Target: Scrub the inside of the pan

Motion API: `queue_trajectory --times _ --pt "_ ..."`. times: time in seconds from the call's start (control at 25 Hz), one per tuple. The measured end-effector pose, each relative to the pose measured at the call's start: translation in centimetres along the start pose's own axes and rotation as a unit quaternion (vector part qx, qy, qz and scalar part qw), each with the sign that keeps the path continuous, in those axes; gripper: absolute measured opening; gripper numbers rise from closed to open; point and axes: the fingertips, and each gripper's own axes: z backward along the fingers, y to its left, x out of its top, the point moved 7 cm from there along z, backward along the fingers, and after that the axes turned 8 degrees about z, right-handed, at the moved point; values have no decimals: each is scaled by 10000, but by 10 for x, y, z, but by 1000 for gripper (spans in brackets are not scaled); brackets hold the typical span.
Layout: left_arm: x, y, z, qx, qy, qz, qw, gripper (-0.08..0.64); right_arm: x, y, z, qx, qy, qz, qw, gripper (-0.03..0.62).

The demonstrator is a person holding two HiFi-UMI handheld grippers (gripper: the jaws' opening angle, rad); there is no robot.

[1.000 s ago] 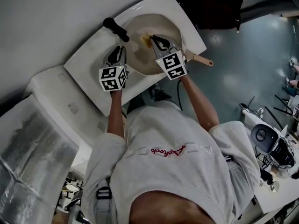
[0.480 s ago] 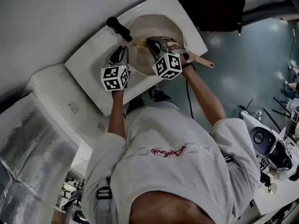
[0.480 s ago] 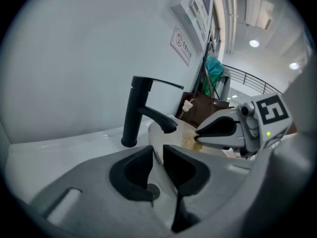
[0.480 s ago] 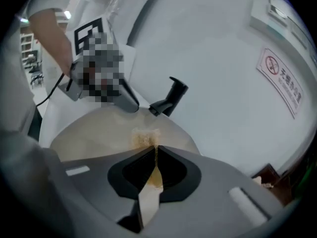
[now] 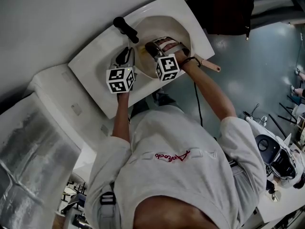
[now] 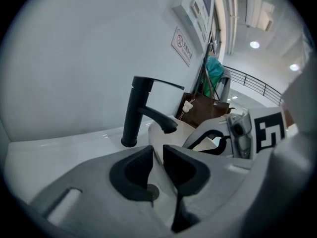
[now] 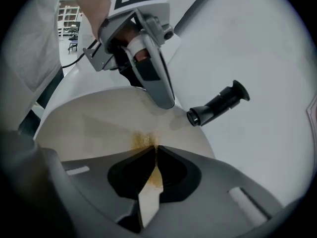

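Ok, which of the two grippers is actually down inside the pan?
The right gripper: it presses a yellow-brown scrub pad against the inside of the cream pan. The left gripper only clamps the rim.

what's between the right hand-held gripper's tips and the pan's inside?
A yellow-brown scrub pad, pinched in the right hand-held gripper and lying against the pan's cream inner wall. No bare stretch; the right gripper view shows it.
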Motion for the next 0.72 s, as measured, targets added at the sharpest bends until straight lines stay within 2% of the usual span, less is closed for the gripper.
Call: queue_trajectory --times 0.4,0.56,0.72 --pt "0 1 0 -28 35 17 10000 67 4 0 -31 288 105 344 9989 25" --pt "1 0 -1 -28 87 -31 10000 67 4 2 -42 285 211 500 9981 25" --pt "1 0 0 -12 93 -17 10000 67 -3 2 -50 369 275 497 9977 25"
